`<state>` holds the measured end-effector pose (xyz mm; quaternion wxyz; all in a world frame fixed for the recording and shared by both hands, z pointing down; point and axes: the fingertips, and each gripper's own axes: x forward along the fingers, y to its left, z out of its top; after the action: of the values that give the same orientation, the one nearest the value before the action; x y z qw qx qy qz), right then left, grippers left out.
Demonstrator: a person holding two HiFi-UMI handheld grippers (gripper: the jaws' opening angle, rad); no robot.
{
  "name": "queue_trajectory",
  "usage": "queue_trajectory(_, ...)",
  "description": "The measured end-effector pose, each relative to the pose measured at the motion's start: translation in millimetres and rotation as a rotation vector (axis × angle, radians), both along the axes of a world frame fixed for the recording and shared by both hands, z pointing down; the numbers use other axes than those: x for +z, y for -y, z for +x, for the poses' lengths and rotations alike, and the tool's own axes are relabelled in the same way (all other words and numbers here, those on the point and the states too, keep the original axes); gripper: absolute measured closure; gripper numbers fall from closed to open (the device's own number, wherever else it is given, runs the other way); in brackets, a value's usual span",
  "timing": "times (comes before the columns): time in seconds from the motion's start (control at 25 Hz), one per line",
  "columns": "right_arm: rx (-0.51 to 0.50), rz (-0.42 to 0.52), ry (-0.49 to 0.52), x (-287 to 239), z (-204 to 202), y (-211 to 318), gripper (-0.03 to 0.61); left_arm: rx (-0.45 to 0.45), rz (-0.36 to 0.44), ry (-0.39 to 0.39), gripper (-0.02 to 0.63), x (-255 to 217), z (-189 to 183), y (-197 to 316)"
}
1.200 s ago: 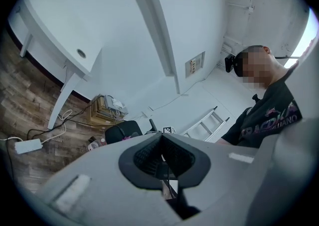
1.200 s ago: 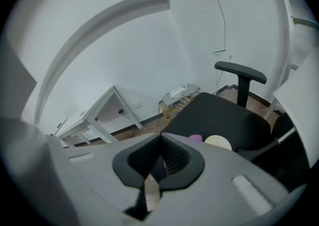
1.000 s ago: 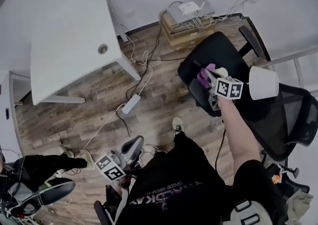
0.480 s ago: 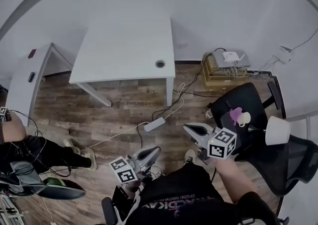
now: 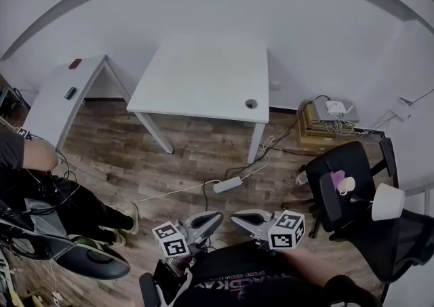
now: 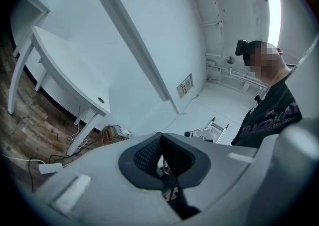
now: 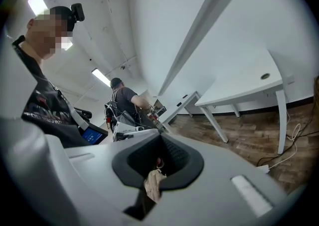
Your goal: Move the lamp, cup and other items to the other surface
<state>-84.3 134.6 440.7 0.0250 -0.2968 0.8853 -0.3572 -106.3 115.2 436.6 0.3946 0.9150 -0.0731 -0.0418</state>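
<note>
On black office chair seat [image 5: 354,158]: white-shaded lamp [image 5: 388,202] at right edge, cream cup [image 5: 348,184], purple item [image 5: 336,178]. White table [image 5: 203,75] bare. Fits finished or pending move. Both left gripper [image 5: 209,218] and right gripper [image 5: 239,217] pressed together, empty.

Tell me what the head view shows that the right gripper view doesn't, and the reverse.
Only the head view: the black chair at right carrying the lamp, a purple item and a small white item, none moved across yet; also the left hand-held gripper. Only the right gripper view: the ceiling lights and a close look at the right hand-held gripper, its jaws shut. Both: the white table, bare on top, and the wooden floor.
</note>
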Motion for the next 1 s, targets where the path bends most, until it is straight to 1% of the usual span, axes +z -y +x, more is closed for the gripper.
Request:
queue_trajectory(0.2, -0.008, 0.002, 0.024, 3.6, -27.8, -3.5, 0.575, -0.036, -0.007, 0.009, 0.618, 9.6, -33.6, -3.7)
queue_trajectory(0.32, -0.04, 0.005, 0.016, 1.7, -39.8, -8.9, 0.575, -0.039, -0.009, 0.018, 0.618, 6.4, -45.8, -9.9)
queue_trajectory(0.48, -0.074, 0.014, -0.017, 2.9, -50.0, -13.5, 0.575, -0.042, -0.04, 0.011, 0.618, 13.6, -53.6, -16.1)
queue_trajectory(0.64, -0.081, 0.016, -0.033, 2.4, -53.2, -17.8, 0.575, -0.057, -0.036, -0.001, 0.618, 15.7, -59.0, -16.0)
queue_trajectory(0.84, -0.088, 0.019, -0.053, 4.7, -57.7, -22.8, 0.574, -0.049, -0.035, -0.017, 0.618, 15.2, -59.8, -20.3)
queue_trajectory(1.0, -0.086, 0.018, -0.056, 6.0, -60.8, -28.4, 0.575, -0.048, -0.049, -0.024, 0.618, 16.4, -61.8, -25.0)
